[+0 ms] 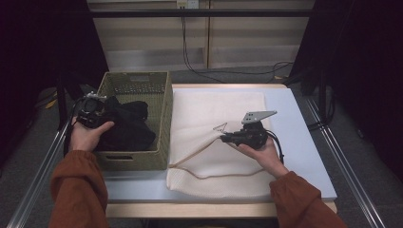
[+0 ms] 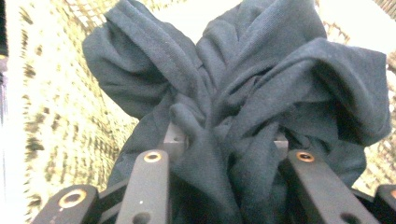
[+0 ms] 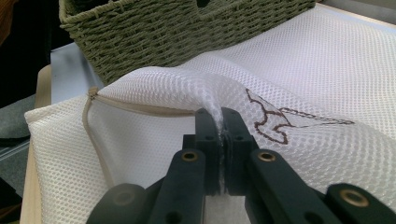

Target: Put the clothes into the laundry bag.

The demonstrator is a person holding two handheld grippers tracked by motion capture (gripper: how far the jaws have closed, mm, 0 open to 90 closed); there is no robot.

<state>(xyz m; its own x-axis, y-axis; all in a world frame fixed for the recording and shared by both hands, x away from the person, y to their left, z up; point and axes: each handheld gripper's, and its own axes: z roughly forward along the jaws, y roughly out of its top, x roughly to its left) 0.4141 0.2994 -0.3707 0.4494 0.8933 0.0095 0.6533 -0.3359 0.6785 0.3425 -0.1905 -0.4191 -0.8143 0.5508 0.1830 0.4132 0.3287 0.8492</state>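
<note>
Dark garment (image 2: 243,93) in left hand-held gripper (image 2: 229,154), mesh bag (image 3: 299,84) in right (image 3: 220,135)

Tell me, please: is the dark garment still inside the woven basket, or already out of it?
Still inside. The dark garment lies bunched within the woven basket, and the left gripper is shut on its folds.

Left hand-held gripper (image 1: 102,114) grips dark cloth (image 1: 126,126) over the basket (image 1: 164,118); right hand-held gripper (image 1: 223,137) pinches the mesh bag (image 1: 214,109).

Pale wood shelving (image 1: 209,42), grey floor (image 1: 361,156), dark surroundings
</note>
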